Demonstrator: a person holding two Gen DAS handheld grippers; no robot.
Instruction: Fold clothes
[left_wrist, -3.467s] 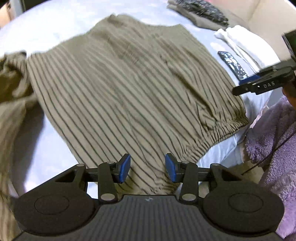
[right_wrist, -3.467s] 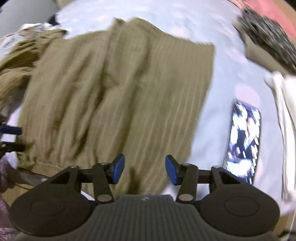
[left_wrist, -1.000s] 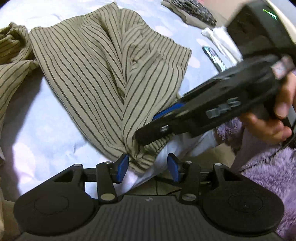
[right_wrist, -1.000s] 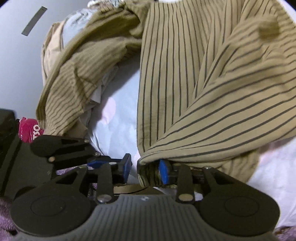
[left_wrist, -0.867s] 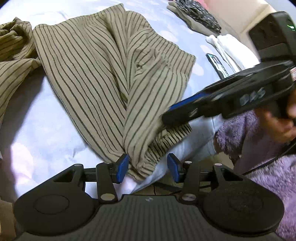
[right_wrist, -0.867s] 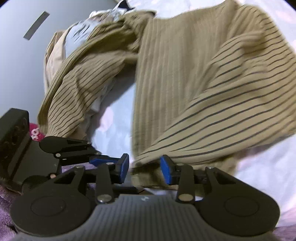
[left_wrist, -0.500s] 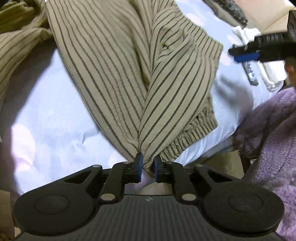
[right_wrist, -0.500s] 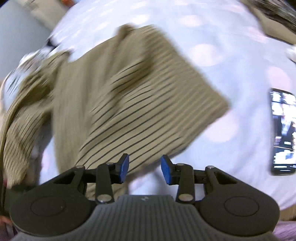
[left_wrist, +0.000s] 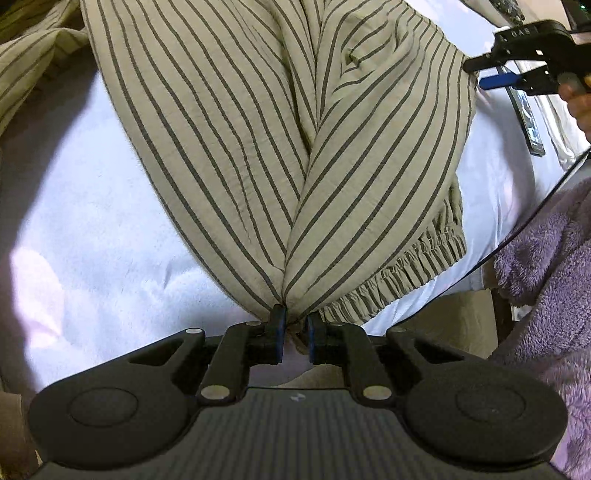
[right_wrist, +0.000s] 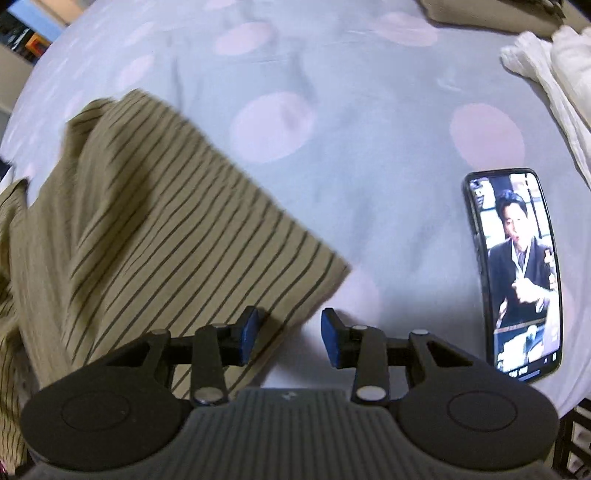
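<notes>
Left gripper (left_wrist: 294, 334) jaws pinch the striped garment (left_wrist: 295, 147) at lower centre on the bed (left_wrist: 92, 221); right gripper (right_wrist: 289, 338) jaws open, empty. Thin pinch probably slips if pulled; phone (right_wrist: 515, 273) nearby.

Left wrist view: striped shorts (left_wrist: 280, 122) lie on bed sheet (left_wrist: 92, 236), filling frame middle and top. Left gripper (left_wrist: 294, 325) at bottom middle, shorts corner between fingers. Second striped garment (left_wrist: 33, 55) in upper left. Right gripper (left_wrist: 491, 72) in upper right, above phone (left_wrist: 526, 110).

Right wrist view: shorts at left, phone at right, on sheet. White cloth (right_wrist: 554, 66) in upper right. Gripper at bottom middle, over shorts edge.
</notes>
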